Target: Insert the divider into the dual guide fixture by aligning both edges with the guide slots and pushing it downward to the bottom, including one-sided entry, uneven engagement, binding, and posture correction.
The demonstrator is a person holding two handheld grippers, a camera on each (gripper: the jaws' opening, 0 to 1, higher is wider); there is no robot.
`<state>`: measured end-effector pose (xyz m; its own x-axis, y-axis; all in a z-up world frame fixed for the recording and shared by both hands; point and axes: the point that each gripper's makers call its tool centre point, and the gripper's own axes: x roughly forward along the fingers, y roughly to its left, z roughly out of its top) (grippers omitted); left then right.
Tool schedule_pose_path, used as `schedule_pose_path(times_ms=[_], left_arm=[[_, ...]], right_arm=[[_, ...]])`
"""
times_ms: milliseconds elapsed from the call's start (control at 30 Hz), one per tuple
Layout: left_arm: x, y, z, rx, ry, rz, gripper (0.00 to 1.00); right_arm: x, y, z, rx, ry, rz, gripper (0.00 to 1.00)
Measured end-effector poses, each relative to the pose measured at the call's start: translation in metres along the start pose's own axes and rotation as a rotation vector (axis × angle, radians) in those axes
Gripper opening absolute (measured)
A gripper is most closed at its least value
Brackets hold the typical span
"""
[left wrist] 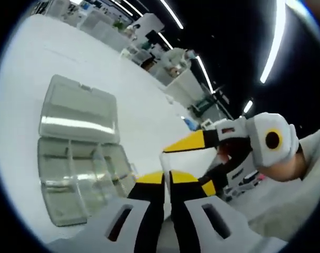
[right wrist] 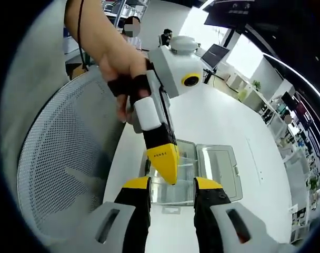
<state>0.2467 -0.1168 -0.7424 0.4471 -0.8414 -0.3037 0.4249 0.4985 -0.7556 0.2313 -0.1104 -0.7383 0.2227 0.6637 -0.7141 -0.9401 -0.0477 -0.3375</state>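
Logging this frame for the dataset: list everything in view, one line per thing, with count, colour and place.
Compartment box: one, clear plastic, lid open, on the table.
Table: one, white, under the box.
Mesh chair: one, white, beside the table.
Shelving: several units, white, in the background.
Left gripper: one, yellow-tipped, jaws close together, near the box.
Right gripper: one, yellow-tipped, jaws apart, above the box.
Hand: one, holding the left gripper.

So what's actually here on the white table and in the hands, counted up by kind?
Clear plastic box with its lid open: 1
Hand-held grippers: 2, the left gripper, jaws nearly together, and the right gripper, jaws apart
White table: 1
Total: 4
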Motion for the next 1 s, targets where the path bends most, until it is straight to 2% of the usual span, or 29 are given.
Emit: schedule_pose_path(times_ms=[300,333,367,400,433,467,567,667,833,1000], left_arm=[[-0.001,-0.001,0.000,-0.035,-0.003,0.000,0.00],[-0.002,0.003,-0.008,-0.024,0.045,0.021,0.00],[0.001,-0.005,0.009,0.011,-0.061,-0.016,0.00],[-0.006,-0.001,-0.002,-0.003,0.008,0.001,0.00],[-0.004,0.000,0.004,-0.007,-0.027,0.003,0.00],[-0.003,0.000,0.004,-0.007,-0.031,0.005,0.00],[-0.001,0.002,0.001,0.001,-0.016,0.007,0.00],[-0.001,0.003,0.003,0.006,-0.024,0.003,0.00],[-0.004,0.005,0.001,0.021,-0.016,0.002,0.00],[-0.004,0.004,0.001,0.075,-0.012,-0.009,0.00]], right_arm=[[0.000,0.000,0.000,-0.015,0.002,-0.011,0.27],[-0.003,-0.012,0.001,-0.046,0.002,-0.072,0.15],[-0.005,-0.006,-0.007,-0.075,0.050,-0.022,0.15],[-0.005,-0.003,0.000,-0.034,0.010,-0.017,0.16],[-0.005,-0.002,0.002,-0.016,-0.006,-0.014,0.20],[-0.006,0.001,0.008,0.009,-0.041,-0.008,0.23],[-0.005,0.002,0.003,-0.020,-0.010,-0.007,0.18],[-0.005,0.002,0.001,-0.007,-0.004,0.000,0.22],[-0.007,-0.001,-0.001,-0.001,0.001,0.006,0.22],[-0.009,-0.006,-0.005,0.001,0.008,0.021,0.22]])
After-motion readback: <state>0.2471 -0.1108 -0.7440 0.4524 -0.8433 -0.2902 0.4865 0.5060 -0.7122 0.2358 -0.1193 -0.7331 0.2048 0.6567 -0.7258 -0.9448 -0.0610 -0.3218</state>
